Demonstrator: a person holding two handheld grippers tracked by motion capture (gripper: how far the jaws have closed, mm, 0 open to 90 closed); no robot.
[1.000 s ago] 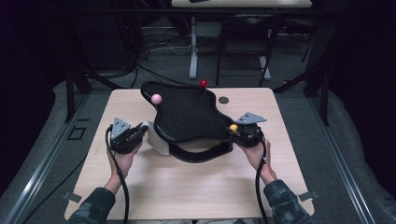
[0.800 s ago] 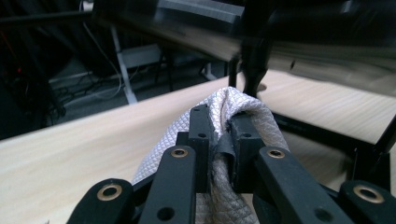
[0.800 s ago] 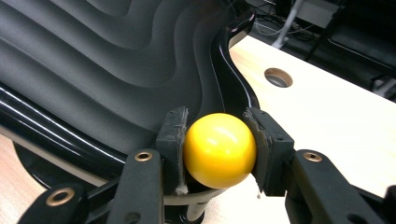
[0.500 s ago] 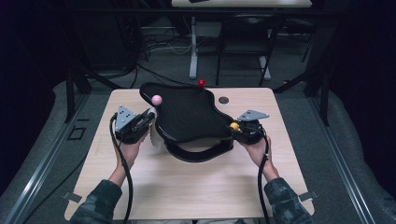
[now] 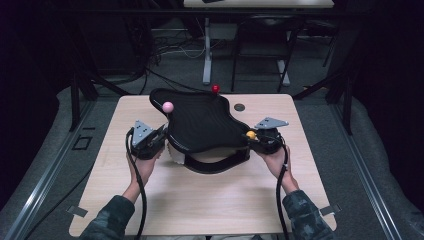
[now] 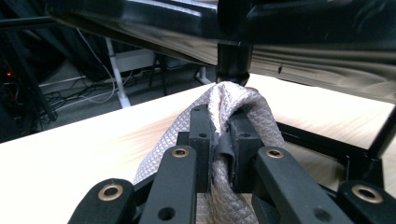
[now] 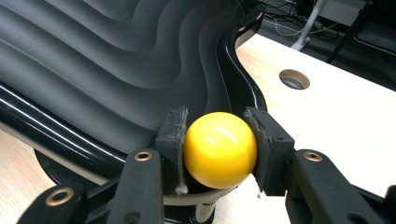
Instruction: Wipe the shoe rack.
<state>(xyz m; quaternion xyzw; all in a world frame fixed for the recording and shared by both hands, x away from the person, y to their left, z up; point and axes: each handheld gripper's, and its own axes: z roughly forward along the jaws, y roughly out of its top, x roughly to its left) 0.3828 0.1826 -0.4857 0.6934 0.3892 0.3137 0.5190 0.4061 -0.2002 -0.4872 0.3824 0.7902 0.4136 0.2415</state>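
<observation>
The left tool [image 5: 159, 141] is sitting at the left edge of the wavy black ribbed board [image 5: 202, 122], its jaws pressed together on a bunched fold of pale grey quilted cloth [image 6: 236, 119]. The pinch is taking the cloth near its top, so the rest is hanging down in loose folds towards the pale wooden desk [image 5: 200, 200], just under the board's dark underside and beside one of its black support posts [image 6: 233, 63]. Gripped like this, the cloth is probably being drawn along beneath the board, or wiped there; I cannot tell which.

The right tool [image 7: 218, 151] is clamping the glossy yellow ball knob [image 7: 219, 148] at the board's right edge, one pad on each side. This is likely steadying the board while the other hand is working.

The board is lying mid-desk on a black frame, its surface rippling in soft parallel ridges inside a shiny curved rim. A pink ball knob [image 5: 168, 106] and a red ball knob [image 5: 215, 89] are standing up at its left and far edges. The cloth is showing a fine diamond weave and looking soft and limp, whereas the knob is hard and smooth, catching the light. A small round hole [image 5: 239, 107] is sitting in the desk behind the board.
</observation>
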